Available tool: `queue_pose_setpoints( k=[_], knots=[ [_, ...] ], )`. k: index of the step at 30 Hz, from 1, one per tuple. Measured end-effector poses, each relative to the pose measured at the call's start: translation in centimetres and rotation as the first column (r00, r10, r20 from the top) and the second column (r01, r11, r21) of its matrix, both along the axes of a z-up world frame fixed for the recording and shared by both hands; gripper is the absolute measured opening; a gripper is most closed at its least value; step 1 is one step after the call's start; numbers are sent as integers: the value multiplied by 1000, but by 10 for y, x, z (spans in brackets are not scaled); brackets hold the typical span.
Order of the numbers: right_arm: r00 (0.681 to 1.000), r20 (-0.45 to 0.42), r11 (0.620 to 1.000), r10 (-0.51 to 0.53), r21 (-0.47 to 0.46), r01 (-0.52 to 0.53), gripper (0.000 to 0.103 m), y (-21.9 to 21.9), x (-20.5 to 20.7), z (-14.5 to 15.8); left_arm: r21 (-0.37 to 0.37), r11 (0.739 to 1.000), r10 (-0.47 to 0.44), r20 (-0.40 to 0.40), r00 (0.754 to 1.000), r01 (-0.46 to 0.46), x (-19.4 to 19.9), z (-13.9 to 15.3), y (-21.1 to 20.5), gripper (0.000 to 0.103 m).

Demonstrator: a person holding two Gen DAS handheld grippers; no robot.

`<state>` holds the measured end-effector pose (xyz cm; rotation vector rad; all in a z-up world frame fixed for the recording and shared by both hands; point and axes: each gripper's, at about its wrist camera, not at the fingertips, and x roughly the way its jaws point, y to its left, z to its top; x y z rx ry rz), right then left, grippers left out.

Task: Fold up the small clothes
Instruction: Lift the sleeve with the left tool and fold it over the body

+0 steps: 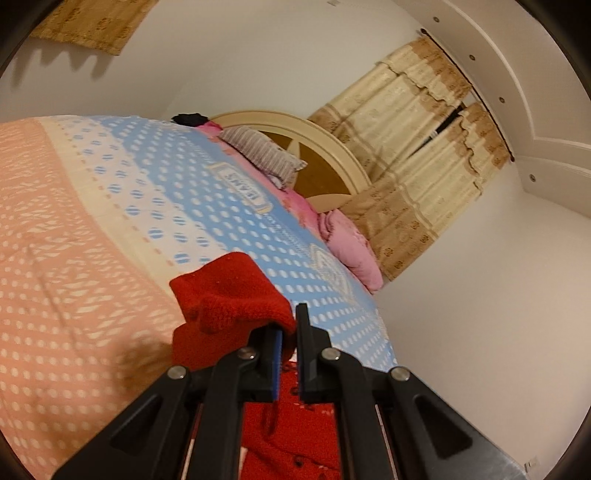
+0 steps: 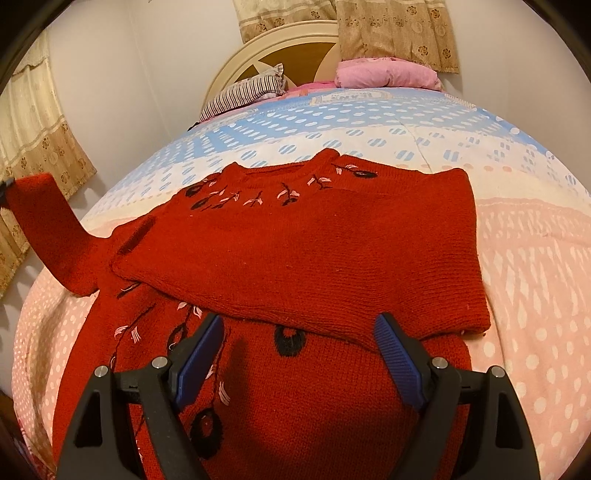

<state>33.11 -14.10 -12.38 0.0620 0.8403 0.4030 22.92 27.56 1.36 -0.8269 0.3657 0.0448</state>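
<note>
A white-walled bedroom with tan patterned curtains (image 2: 399,33) holds a bed (image 2: 535,258) covered by a dotted spread, blue toward the round cream headboard (image 2: 258,48) and pink toward the near end. A striped pillow (image 2: 243,92) and a pink bundle of bedding (image 2: 384,75) lie against the headboard, well apart from the work. The red knitted sweater (image 2: 295,240) lies flat across the pink and white bands. One sleeve is folded over its chest; the bare spread stays clear on all sides, widest toward the headboard. The other sleeve (image 2: 44,221) rises off the sweater's side, out past the bed's edge toward the wall. The left gripper (image 1: 290,332) is clamped on that sleeve's cuff (image 1: 229,295), held above the spread. The right gripper (image 2: 295,354) hovers over the sweater's lower body, jaws spread wide, nothing between them.
</note>
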Motion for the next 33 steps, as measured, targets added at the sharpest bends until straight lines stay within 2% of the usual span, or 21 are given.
queue_pose_setpoints(
  k=[5, 10, 15, 20, 23, 27, 31, 33],
  knots=[
    [1000, 16, 1000, -8, 23, 8, 85, -3, -2, 5, 33, 999, -13, 11, 1000, 12, 15, 15, -24, 6],
    [998, 37, 979, -47, 200, 38, 85, -40, -22, 35, 67, 995, -70, 25, 997, 68, 27, 26, -50, 6],
    [992, 114, 990, -48, 136, 32, 85, -59, -46, 47, 52, 994, -97, 42, 994, 95, 36, 32, -73, 6],
    [979, 163, 977, -126, 192, 94, 85, -89, -68, 35, 55, 990, -131, 33, 991, 129, 48, 32, -102, 6],
    [979, 138, 960, -148, 259, 109, 85, -102, -71, 26, 94, 984, -157, 29, 987, 154, 54, 33, -129, 6],
    [979, 115, 942, -166, 313, 123, 85, -112, -71, 22, 186, 962, -200, -8, 980, 198, 66, 21, -180, 6],
    [981, 98, 935, -165, 331, 124, 85, -113, -72, 18, 251, 935, -244, -64, 968, 252, 81, -4, -227, 6],
    [981, 102, 933, -165, 338, 122, 85, -114, -74, 17, 315, 909, -252, -100, 963, 271, 87, -19, -253, 6]
  ],
)
